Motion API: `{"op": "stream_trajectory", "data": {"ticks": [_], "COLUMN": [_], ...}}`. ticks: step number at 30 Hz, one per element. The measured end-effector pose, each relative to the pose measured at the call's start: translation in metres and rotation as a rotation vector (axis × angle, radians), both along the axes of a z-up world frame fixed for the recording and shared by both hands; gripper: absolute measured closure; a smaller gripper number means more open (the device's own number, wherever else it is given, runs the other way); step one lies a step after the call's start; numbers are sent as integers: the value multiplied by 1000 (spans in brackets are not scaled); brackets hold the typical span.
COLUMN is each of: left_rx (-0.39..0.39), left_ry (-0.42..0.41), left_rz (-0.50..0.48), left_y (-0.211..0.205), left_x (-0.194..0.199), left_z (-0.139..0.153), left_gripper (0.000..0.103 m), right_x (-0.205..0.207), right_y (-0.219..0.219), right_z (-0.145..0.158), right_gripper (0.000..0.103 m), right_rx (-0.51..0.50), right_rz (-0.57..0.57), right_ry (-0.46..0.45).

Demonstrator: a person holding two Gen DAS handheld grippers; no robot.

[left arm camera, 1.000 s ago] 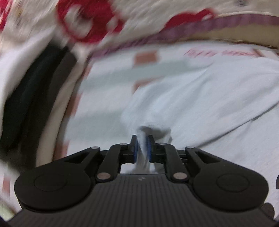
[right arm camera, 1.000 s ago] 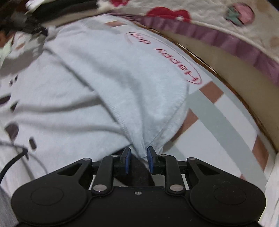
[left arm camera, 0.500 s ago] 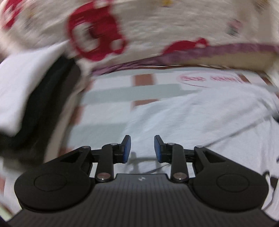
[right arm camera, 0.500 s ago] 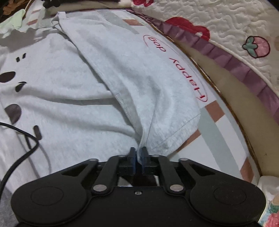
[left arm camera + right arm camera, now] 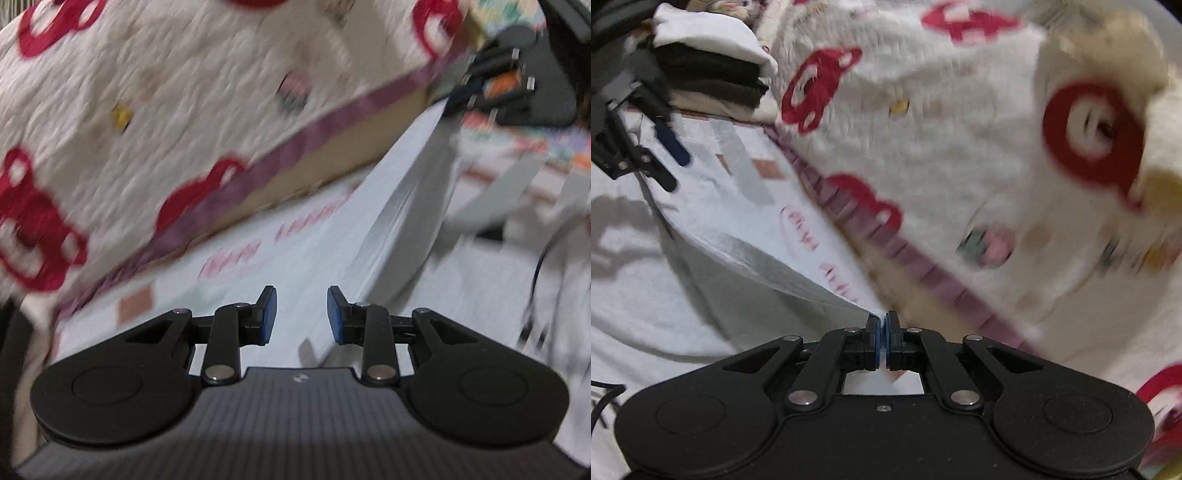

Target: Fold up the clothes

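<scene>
A light grey garment lies on a striped mat with red writing. My right gripper is shut on the garment's corner and holds it raised, so a fold stretches taut away from it. From the left wrist, that raised fold runs up to the right gripper at the top right. My left gripper hangs beside the fold, its jaws opening with nothing between the blue pads. The right wrist view shows the left gripper at the far left.
A white quilt with red shapes and a purple border rises beside the mat. Folded dark and white clothes are stacked at the mat's far end. A black cable trails over the garment.
My left gripper let go of the grey cloth, opened and swung aside. My right gripper closed on the garment's corner and lifted it, pulling the fold taut.
</scene>
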State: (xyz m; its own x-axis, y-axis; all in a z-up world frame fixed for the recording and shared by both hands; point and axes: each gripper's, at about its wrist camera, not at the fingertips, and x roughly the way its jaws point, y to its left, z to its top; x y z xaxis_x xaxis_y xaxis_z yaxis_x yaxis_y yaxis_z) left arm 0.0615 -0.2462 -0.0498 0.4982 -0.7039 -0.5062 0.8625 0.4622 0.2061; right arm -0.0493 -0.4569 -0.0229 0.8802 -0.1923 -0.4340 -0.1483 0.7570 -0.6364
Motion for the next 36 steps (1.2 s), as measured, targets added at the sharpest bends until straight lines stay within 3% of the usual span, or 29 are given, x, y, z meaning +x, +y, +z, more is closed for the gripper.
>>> {"op": "stream_trajectory", "data": {"ticks": [4, 8, 9, 11, 13, 17, 20, 25, 27, 29, 31, 32, 33, 36], "left_rx": [-90, -30, 14, 97, 123, 15, -55, -29, -36, -51, -69, -65, -54, -13], "left_ry": [-14, -34, -59, -104, -106, -177, -155, -174, -166, -149, -128, -139, -161, -213], "left_rz": [-151, -233, -210, -130, -30, 106, 135, 137, 138, 140, 147, 152, 160, 190], "left_y": [-42, -88, -98, -112, -114, -96, -90, -93, -91, -89, -86, -85, -84, -76], "left_x": [-9, -15, -13, -8, 3, 7, 8, 6, 7, 8, 9, 7, 6, 7], "left_z": [24, 20, 14, 3, -5, 7, 25, 37, 40, 42, 45, 45, 45, 38], "left_gripper": [55, 55, 55, 67, 101, 102, 102, 102, 102, 102, 102, 102, 101, 94], "right_x": [-3, -8, -9, -10, -8, 7, 19, 41, 47, 51, 52, 52, 51, 36], "right_y": [-3, -13, -16, -19, -25, -39, -49, -58, -61, -60, -55, -52, -49, -65], "right_z": [9, 20, 22, 24, 22, 14, 5, -15, -22, -30, -38, -40, -38, -4], "right_gripper": [101, 101, 101, 101, 101, 100, 99, 87, 79, 66, 67, 92, 101, 103], "right_rx": [17, 144, 175, 213, 243, 378, 478, 649, 729, 747, 724, 699, 664, 726], "right_rz": [-10, 0, 3, 0, -17, -58, -83, -126, -134, -144, -144, -138, -126, -179], "right_ry": [-45, -61, -62, -60, -54, 31, 108, 224, 258, 278, 299, 296, 275, 97]}}
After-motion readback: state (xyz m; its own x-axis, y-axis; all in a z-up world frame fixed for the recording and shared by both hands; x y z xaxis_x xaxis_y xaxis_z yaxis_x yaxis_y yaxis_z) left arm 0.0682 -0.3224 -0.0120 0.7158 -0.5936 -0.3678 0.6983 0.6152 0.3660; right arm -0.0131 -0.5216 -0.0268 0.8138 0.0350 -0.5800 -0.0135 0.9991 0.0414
